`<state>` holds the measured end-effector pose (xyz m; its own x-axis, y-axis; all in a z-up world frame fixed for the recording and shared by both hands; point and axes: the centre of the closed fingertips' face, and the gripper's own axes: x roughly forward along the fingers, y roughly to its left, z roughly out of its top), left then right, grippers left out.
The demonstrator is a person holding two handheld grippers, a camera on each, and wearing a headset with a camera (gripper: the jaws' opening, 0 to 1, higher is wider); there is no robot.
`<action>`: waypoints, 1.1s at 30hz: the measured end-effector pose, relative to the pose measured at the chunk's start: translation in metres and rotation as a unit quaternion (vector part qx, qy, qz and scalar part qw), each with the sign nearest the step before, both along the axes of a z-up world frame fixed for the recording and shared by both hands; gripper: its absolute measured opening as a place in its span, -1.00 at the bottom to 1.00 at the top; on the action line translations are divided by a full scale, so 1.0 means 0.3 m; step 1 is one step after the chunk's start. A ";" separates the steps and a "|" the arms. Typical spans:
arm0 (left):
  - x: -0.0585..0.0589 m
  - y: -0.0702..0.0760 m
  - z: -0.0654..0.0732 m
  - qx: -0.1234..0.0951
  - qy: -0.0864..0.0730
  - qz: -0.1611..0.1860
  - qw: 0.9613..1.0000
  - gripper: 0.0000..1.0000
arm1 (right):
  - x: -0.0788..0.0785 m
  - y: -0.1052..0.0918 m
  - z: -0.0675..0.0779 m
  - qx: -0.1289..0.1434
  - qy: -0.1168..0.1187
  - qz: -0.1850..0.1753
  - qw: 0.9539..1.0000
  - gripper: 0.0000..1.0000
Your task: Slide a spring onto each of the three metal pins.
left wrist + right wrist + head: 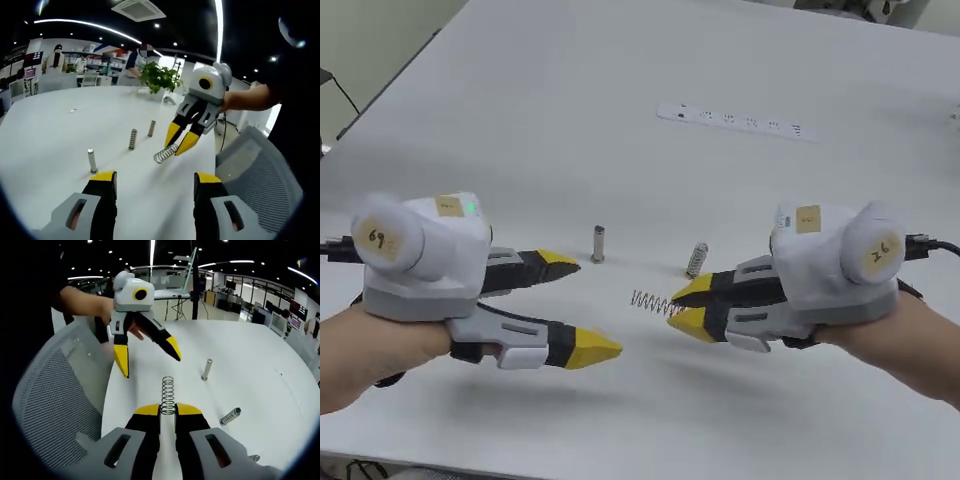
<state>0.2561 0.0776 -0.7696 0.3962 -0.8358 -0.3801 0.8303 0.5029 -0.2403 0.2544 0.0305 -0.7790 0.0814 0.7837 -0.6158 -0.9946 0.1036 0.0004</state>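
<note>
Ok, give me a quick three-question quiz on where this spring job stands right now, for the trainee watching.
1. True or false: the right gripper is shut on a spring.
2. In the left gripper view, how many of the metal pins stand bare, with no spring on them? A) none B) one C) three
3. Fill in: the jaws of the left gripper stand ____ and hold nothing.
Key: 1 true. 2 B: the pin nearest that gripper is bare, and the other two carry springs. 3 open.
</note>
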 end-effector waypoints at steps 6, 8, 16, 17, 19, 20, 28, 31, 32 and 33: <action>0.004 -0.053 0.008 0.005 -0.009 -0.029 1.000 -0.07 | -0.010 -0.016 0.012 -0.003 -0.017 0.030 0.999 -0.85; -0.002 -0.077 0.009 0.007 -0.013 -0.044 0.999 -0.12 | -0.012 -0.019 0.016 -0.003 -0.018 0.035 0.999 -0.85; 0.007 -0.136 0.033 -0.003 -0.027 -0.064 0.998 -0.40 | -0.019 -0.027 0.022 -0.003 -0.020 0.045 0.999 -0.85; 0.008 -0.142 0.036 -0.006 -0.026 -0.066 0.997 -0.43 | -0.021 -0.028 0.025 -0.001 -0.020 0.045 0.999 -0.85; 0.008 -0.148 0.035 -0.007 -0.024 -0.070 0.997 -0.49 | -0.024 -0.028 0.034 0.004 -0.018 0.046 0.999 -0.85; 0.008 -0.152 0.034 -0.005 -0.025 -0.072 0.997 -0.51 | -0.026 -0.027 0.038 0.006 -0.017 0.047 0.999 -0.85; 0.004 -0.173 0.039 -0.007 -0.033 -0.079 0.996 -0.69 | -0.027 -0.035 0.058 0.013 -0.014 0.047 0.999 -0.85; 0.002 -0.178 0.045 -0.013 -0.034 -0.082 0.996 -0.84 | -0.030 -0.040 0.055 0.009 -0.015 0.050 0.999 -0.85; -0.001 -0.180 0.046 -0.014 -0.035 -0.086 0.996 -0.87 | -0.029 -0.040 0.055 0.009 -0.015 0.049 0.999 -0.85; -0.002 -0.181 0.045 -0.013 -0.035 -0.086 0.996 -0.87 | -0.031 -0.041 0.055 0.009 -0.015 0.050 0.999 -0.85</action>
<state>0.2556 0.0232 -0.7561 0.2705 -0.9029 -0.3340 0.9191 0.3455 -0.1896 0.2451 0.0183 -0.7627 0.0197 0.7995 -0.6004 -0.9996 0.0035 -0.0281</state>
